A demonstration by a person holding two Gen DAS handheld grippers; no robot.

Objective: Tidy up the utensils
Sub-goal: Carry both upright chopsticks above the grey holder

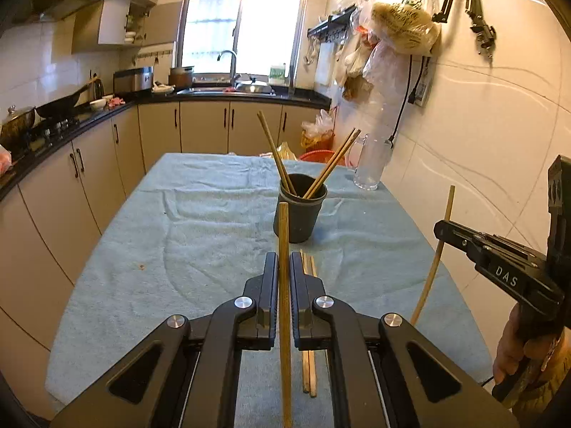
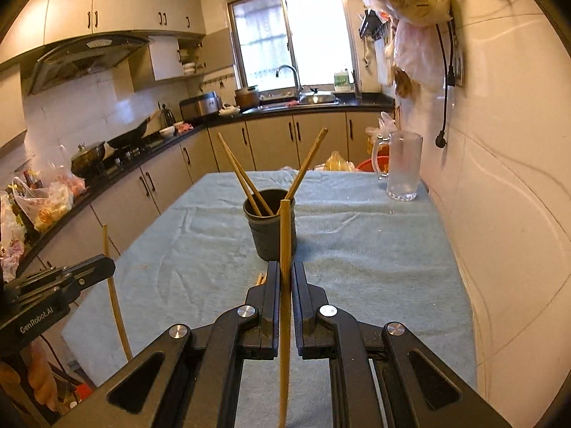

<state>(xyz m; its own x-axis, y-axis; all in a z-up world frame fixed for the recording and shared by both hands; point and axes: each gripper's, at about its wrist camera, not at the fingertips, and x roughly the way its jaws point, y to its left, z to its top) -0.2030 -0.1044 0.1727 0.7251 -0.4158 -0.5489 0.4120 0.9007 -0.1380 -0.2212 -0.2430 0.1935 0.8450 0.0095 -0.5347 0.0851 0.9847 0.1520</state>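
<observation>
We note a table under a pale blue towel cloth (image 1: 200, 235). On it, a dark round plastic cup (image 1: 299, 210) holding four wooden chopsticks. Left gripper (image 1: 283, 260) jaws pinch one upright bamboo chopstick (image 1: 284, 285); right gripper (image 2: 285, 271) likewise clamps another bamboo chopstick (image 2: 284, 285). Two loose chopsticks (image 1: 309, 356) lie flat below.

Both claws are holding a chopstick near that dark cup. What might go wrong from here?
Each chopstick is pinched partway along, so the left gripper's chopstick or the right gripper's chopstick might swivel or slip. The cup already holds chopsticks leaning outward; a newcomer could knock them or tip the cup. Two more chopsticks lie on the cloth under the left gripper and could get nudged.
</observation>
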